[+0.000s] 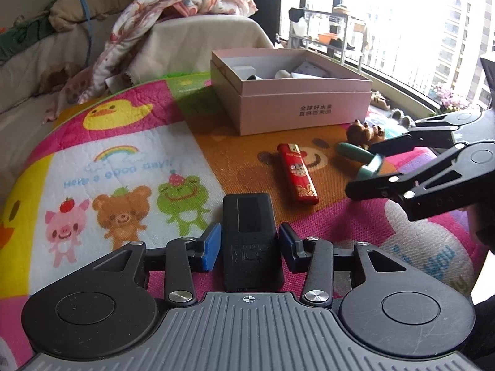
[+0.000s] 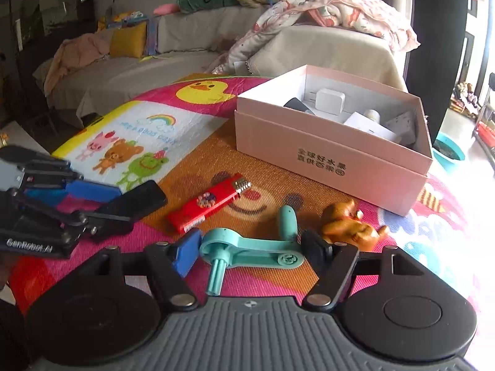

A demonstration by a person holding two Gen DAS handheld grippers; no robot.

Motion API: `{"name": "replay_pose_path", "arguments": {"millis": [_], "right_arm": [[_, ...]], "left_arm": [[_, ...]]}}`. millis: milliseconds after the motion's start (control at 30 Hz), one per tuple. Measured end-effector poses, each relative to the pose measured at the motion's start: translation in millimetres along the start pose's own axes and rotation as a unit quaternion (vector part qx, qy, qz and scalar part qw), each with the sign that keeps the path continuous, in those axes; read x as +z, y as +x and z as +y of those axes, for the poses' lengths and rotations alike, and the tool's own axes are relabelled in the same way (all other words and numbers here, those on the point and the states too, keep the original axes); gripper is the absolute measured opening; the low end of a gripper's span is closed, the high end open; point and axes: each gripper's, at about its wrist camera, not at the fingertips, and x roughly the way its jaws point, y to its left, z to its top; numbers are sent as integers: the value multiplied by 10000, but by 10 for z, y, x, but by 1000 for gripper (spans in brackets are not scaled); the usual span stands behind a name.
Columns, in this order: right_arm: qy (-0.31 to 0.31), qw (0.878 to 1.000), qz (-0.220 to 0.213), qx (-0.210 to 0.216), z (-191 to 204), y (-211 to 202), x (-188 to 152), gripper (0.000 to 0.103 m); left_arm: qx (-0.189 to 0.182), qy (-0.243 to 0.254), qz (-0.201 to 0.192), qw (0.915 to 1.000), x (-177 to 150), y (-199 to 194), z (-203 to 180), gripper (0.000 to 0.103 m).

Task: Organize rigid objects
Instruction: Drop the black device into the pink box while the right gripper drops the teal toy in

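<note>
My left gripper [image 1: 250, 242] straddles a black rectangular device [image 1: 251, 232] lying on the mat; its blue pads stand close on either side with small gaps, so it is open. My right gripper [image 2: 252, 245] is open around a teal plastic crank-like piece [image 2: 247, 252] on the mat. A red lighter [image 1: 297, 173] lies between the two, also in the right wrist view [image 2: 205, 202]. A brown bear figurine [image 2: 349, 225] lies to the right. An open pink box [image 1: 304, 108] with several white and dark items stands behind.
A colourful cartoon play mat [image 1: 130, 167] covers the surface. A beige sofa [image 2: 173, 58] with a floral blanket [image 2: 334, 15] lies behind it. A window [image 1: 417, 24] and balcony rack are at the right. A teal basin [image 2: 450, 154] stands on the floor.
</note>
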Motion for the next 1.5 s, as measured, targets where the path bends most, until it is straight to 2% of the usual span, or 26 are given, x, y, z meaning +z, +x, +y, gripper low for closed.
{"name": "replay_pose_path", "arguments": {"millis": [133,333,400,467,600,667,767,833,900,1100,1200,1233,1300,1367,1433,1500], "right_arm": [[-37,9999,40,-163,-16,-121,-102,71],[-81,9995,-54,-295,-67,-369,-195,71],[41,9992,-201,-333,-125,-476,-160,71],[187,9980,-478,-366,-206,-613,-51,71],[332,9889,-1337,-550,-396,-968,404,71],[293,9806,-1797,-724,-477,-1116,670,71],[337,9712,-2178,-902,-620,-1176,1100,71],[483,9689,-2220,-983,-748,-1102,1362,71],[734,9702,-2096,-968,-906,-959,1566,71],[1331,9759,-1615,-627,-1245,-381,1828,71],[1431,9789,-1334,-587,-1296,-20,1897,71],[1448,9806,-1230,-491,-1321,103,1917,71],[1555,9819,-1022,-360,-1361,330,1924,72],[1768,9786,-941,-477,-1406,446,1881,72],[1783,9784,-963,-421,-1424,432,1772,72],[1652,9782,-1068,-668,-1380,338,1617,74]], "left_arm": [[85,124,55,9999,23,-10,-67,44],[-314,697,-30,9971,-38,-175,-231,43],[-528,674,-186,9962,76,-244,-231,43],[-668,701,-429,9944,324,-327,-208,43],[-730,712,-1435,9844,1179,-592,-89,43],[-800,578,-1763,9794,1604,-600,-12,43],[-926,238,-1902,9771,2120,-370,114,43],[-1135,-138,-1679,9791,2325,-73,203,43],[-1263,-444,-1397,9811,2371,257,248,43],[-1366,-641,-809,9852,2156,986,299,43],[-1151,-647,-434,9903,2099,1289,336,42],[-1055,-652,-416,9914,2077,1334,351,42],[-982,-676,-620,9909,2028,1306,406,42],[-966,-755,-985,9876,1974,1146,469,42],[-937,-792,-1273,9842,1903,916,515,42],[-847,-758,-1397,9837,1763,706,530,42]]}}
